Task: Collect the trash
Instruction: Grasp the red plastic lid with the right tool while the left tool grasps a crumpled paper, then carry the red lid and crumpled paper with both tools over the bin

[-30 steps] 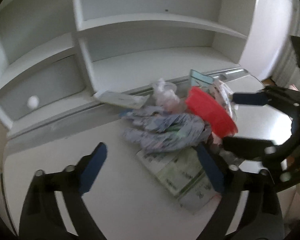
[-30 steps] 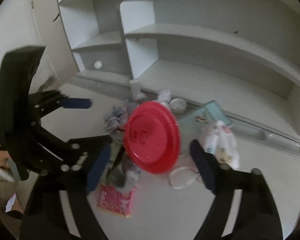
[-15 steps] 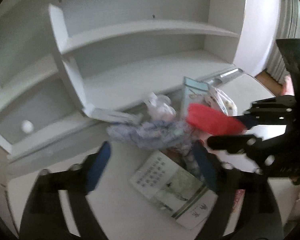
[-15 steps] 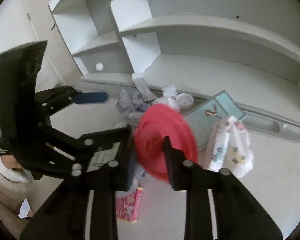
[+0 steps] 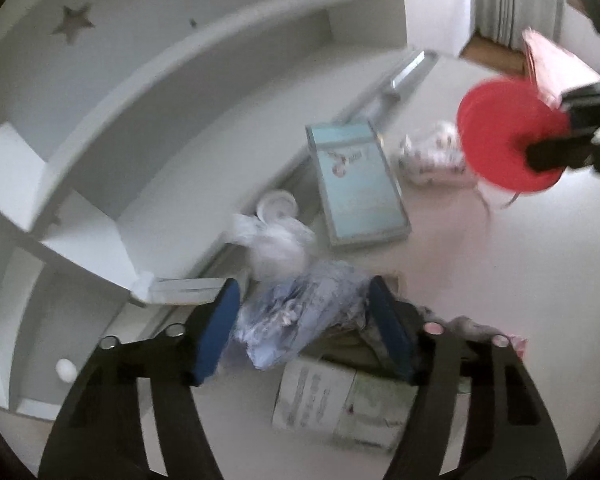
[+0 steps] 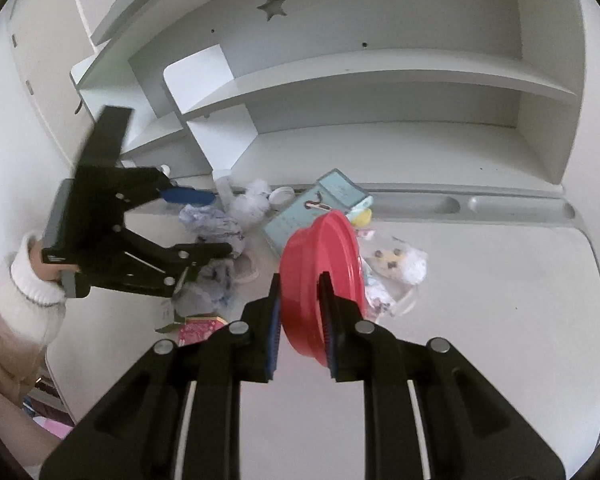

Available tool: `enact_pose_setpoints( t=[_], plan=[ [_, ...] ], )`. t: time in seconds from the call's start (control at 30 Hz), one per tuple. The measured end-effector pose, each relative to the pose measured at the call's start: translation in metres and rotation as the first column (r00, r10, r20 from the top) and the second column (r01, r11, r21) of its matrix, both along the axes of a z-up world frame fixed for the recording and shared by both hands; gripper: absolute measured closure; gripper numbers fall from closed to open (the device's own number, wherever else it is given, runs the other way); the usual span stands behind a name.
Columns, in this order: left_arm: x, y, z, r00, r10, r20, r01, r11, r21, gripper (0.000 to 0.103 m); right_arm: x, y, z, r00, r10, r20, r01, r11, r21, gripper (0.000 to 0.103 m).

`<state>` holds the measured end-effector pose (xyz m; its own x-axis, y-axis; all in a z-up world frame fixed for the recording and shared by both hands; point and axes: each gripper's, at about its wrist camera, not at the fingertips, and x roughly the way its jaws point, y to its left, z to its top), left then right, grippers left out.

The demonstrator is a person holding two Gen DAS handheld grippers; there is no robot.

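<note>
White desk (image 6: 500, 280) under crumpled wrappers (image 5: 296, 316), teal booklet (image 5: 356, 184), leaflet (image 5: 340, 408).

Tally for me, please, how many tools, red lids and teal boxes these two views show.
Tools: 2. The left tool has just been closing with a crumpled wrapper between its jaws; the right tool is shut on the lid.
Red lids: 1
Teal boxes: 1
Total: 4
</note>
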<state>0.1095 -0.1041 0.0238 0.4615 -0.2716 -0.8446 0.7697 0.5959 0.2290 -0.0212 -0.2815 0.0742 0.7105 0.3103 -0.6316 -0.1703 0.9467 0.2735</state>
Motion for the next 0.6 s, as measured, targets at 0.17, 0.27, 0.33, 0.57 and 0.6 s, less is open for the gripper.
enact_pose_setpoints(
  t=[0.17, 0.27, 0.33, 0.57, 0.6],
  plan=[
    [0.005, 0.012, 0.000, 0.996, 0.070, -0.061, -0.076, 0.992, -0.101, 0.049, -0.005, -0.004, -0.001, 1.000, -0.007, 0.005, 0.007, 1.000, 0.003, 0.085],
    [0.001, 0.021, 0.008, 0.992, 0.118, -0.034, -0.121, 0.984, -0.134, 0.052, -0.005, -0.002, 0.001, 1.000, -0.008, 0.013, 0.008, 1.000, 0.005, 0.085],
    [-0.005, 0.029, 0.022, 0.988, 0.156, -0.024, -0.157, 0.969, -0.189, 0.072, -0.007, -0.002, 0.005, 0.999, -0.012, 0.031, 0.011, 1.000, 0.003, 0.085],
    [-0.016, 0.053, 0.055, 0.959, 0.283, -0.001, -0.269, 0.912, -0.310, 0.086, -0.012, -0.010, -0.005, 1.000, -0.024, 0.017, 0.023, 0.999, 0.035, 0.085],
    [-0.019, 0.053, 0.055, 0.956, 0.292, -0.003, -0.279, 0.908, -0.312, 0.086, -0.013, -0.011, -0.007, 1.000, -0.022, 0.014, 0.021, 0.999, 0.043, 0.085]
  ],
)
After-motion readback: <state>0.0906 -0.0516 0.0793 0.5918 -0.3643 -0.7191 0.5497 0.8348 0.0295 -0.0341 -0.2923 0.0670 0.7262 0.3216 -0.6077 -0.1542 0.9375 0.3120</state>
